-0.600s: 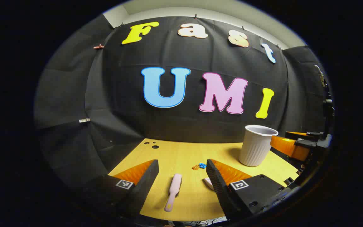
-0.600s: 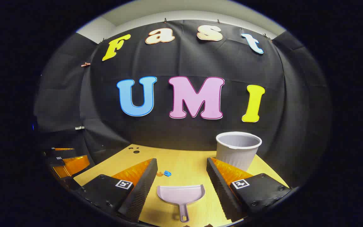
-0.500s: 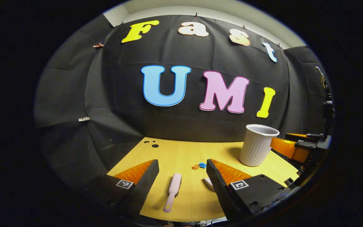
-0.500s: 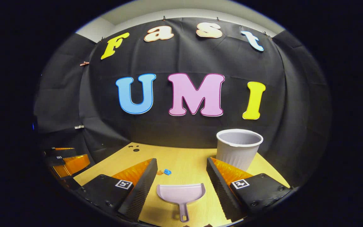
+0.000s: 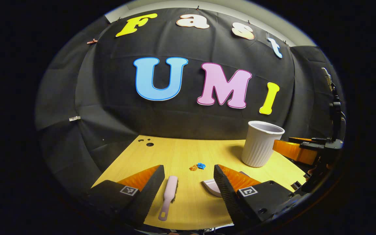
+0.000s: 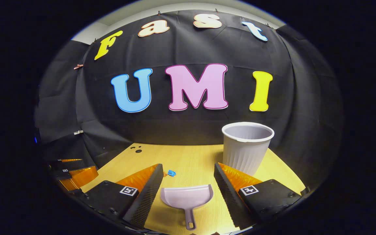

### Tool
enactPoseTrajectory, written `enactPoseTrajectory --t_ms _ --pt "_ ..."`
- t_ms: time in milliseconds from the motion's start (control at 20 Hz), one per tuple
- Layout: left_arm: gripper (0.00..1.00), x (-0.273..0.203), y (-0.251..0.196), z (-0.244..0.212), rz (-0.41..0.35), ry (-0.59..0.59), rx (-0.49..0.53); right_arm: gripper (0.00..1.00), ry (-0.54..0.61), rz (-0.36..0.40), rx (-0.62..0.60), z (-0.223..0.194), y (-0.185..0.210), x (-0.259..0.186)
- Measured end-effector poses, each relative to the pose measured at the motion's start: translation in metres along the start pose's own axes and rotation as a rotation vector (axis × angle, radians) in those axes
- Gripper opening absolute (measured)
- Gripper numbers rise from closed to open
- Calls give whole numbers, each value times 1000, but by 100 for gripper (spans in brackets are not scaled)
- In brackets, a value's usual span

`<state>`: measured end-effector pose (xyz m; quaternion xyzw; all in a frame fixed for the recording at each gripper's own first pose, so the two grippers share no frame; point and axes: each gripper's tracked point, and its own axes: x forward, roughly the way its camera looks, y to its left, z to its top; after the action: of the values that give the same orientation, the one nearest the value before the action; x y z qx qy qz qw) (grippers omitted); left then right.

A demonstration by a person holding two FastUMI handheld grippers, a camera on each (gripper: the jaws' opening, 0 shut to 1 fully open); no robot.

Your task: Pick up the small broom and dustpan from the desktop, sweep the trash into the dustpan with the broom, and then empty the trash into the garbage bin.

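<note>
two grippers hang above the wooden desktop (image 5: 181, 153), each spread wide with nothing between its fingers. in the left gripper view, the left gripper (image 5: 188, 186) frames the small broom (image 5: 168, 197), which lies flat on the desktop with its handle loop toward the camera, close to the left-hand finger. just inside the other finger, an edge of the dustpan (image 5: 211, 187) shows. beyond lie the bits of trash (image 5: 198, 166), orange and blue, touching each other. farther right stands the ribbed garbage bin (image 5: 261, 144), upright, with the right gripper's finger just behind it. in the right gripper view, the right gripper (image 6: 188, 186) frames the dustpan (image 6: 187, 197), flat, its handle toward the camera. the trash (image 6: 170, 173) sits ahead to the left, the garbage bin (image 6: 246, 147) ahead to the right.
</note>
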<state>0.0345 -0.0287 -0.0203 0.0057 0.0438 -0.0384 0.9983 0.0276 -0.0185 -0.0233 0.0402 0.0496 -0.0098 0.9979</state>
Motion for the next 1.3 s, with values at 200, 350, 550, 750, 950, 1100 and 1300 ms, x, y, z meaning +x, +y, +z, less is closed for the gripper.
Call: enactPoseTrajectory --t_ms 200,350,550,750,950,1100,1300 --pt "96 12 3 -13 -11 50 4 98 7 -8 4 -2 -2 6" --pt "96 20 20 -26 18 93 12 99 16 -1 2 -5 -2 12" --pt "96 35 39 -43 36 156 45 99 42 21 -10 -12 6 22" --pt "96 63 44 -79 -11 303 29 99 83 39 -33 -27 9 33" --pt "96 82 49 -127 -38 482 9 99 108 29 -90 -40 0 44" --pt "96 93 59 -162 -15 610 -13 99 145 21 -84 -53 -7 51" --pt "96 107 60 -201 -4 751 -3 99 196 4 -79 -70 -16 54"
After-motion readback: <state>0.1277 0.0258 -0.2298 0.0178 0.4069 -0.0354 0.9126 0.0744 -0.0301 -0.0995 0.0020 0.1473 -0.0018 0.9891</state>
